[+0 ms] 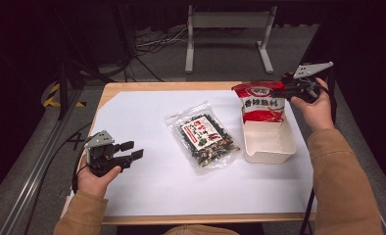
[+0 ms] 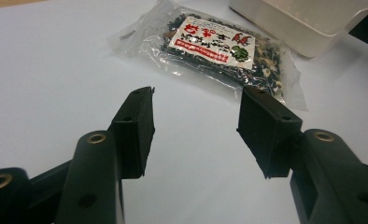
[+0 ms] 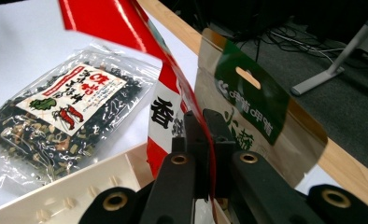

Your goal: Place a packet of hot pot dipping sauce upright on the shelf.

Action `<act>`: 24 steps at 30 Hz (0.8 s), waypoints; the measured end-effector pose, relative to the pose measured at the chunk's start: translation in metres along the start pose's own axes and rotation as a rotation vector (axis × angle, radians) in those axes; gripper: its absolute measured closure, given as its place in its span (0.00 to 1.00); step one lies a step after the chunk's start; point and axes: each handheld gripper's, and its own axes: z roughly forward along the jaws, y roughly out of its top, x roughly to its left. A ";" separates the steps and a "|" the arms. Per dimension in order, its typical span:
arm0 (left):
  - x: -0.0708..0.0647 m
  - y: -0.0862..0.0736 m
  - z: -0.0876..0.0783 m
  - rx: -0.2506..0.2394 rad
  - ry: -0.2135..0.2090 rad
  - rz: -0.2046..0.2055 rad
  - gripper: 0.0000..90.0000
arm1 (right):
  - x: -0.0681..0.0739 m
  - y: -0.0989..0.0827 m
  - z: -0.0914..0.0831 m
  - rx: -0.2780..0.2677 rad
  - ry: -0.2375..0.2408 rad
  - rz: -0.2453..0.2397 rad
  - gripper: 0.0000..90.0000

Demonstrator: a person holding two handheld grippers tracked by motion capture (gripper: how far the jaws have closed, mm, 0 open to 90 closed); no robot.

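The pouch (image 1: 260,102) stands in the tray's (image 1: 272,151) far end; the clear bag (image 1: 203,138) lies left.

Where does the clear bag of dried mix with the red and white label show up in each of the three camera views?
High view: the clear bag lies mid-table on the white sheet, left of the cream tray.
Left gripper view: top centre, beyond the open jaws.
Right gripper view: left side, left of the red pouch.
Shared landmark: the cream tray beside it.
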 end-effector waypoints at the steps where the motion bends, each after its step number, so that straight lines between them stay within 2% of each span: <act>1: 0.000 0.000 0.000 0.000 -0.001 -0.001 0.51 | 0.000 -0.002 -0.001 0.000 -0.007 0.008 0.99; 6: -0.001 0.002 0.003 0.002 -0.008 0.002 0.51 | -0.001 -0.014 -0.004 -0.014 -0.040 0.047 0.99; 12: -0.002 0.003 0.006 0.007 -0.016 0.005 0.51 | 0.000 -0.024 -0.006 0.006 -0.073 0.084 0.99; 18: -0.002 0.004 0.008 0.012 -0.019 0.010 0.51 | 0.000 -0.031 -0.005 0.030 -0.085 0.105 0.99; 19: -0.003 0.004 0.008 0.011 -0.022 0.002 0.51 | 0.000 -0.033 -0.004 0.041 -0.084 0.106 0.99; 21: -0.003 0.004 0.009 0.013 -0.021 0.014 0.51 | 0.001 -0.037 0.002 0.074 -0.078 0.107 0.99; 24: -0.003 0.004 0.009 0.012 -0.020 0.017 0.51 | 0.001 -0.040 0.004 0.064 -0.087 0.115 0.99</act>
